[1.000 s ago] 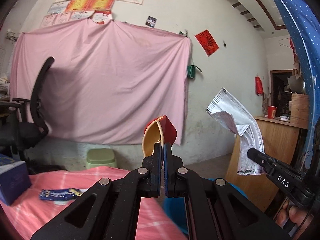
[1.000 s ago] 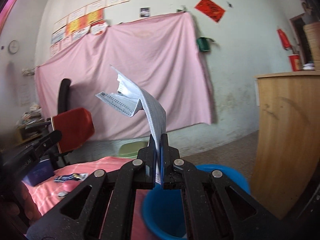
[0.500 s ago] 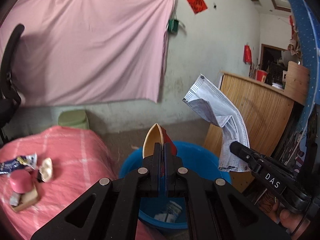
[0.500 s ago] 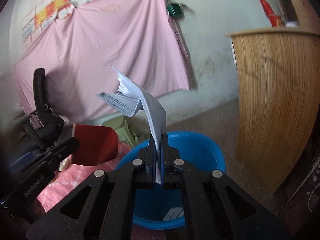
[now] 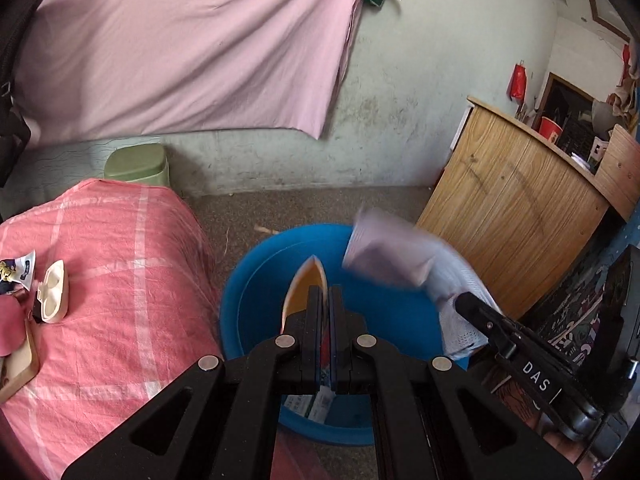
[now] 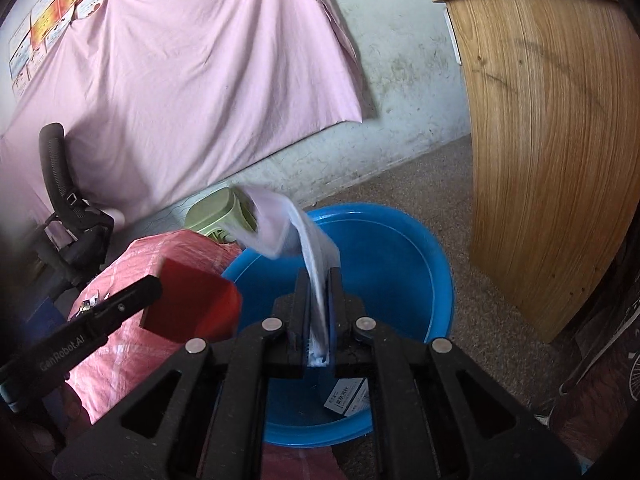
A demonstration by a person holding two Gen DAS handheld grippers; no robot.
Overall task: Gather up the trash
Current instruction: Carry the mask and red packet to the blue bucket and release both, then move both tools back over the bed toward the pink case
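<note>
A blue tub stands on the floor beside the pink-covered table; it also shows in the right wrist view. My left gripper is shut on a red and yellow paper carton, held over the tub. The carton's red side shows in the right wrist view. My right gripper is shut on a white face mask, also over the tub. The blurred mask hangs at the tub's right rim in the left wrist view. Paper scraps lie in the tub.
The pink checked tablecloth carries a white case, a wrapper and a pink-lidded item. A wooden counter stands to the right. A green stool sits by the wall. An office chair stands at left.
Both grippers have tilted down and moved over the blue tub, carrying the carton and the mask lower. The mask now swings and blurs.
</note>
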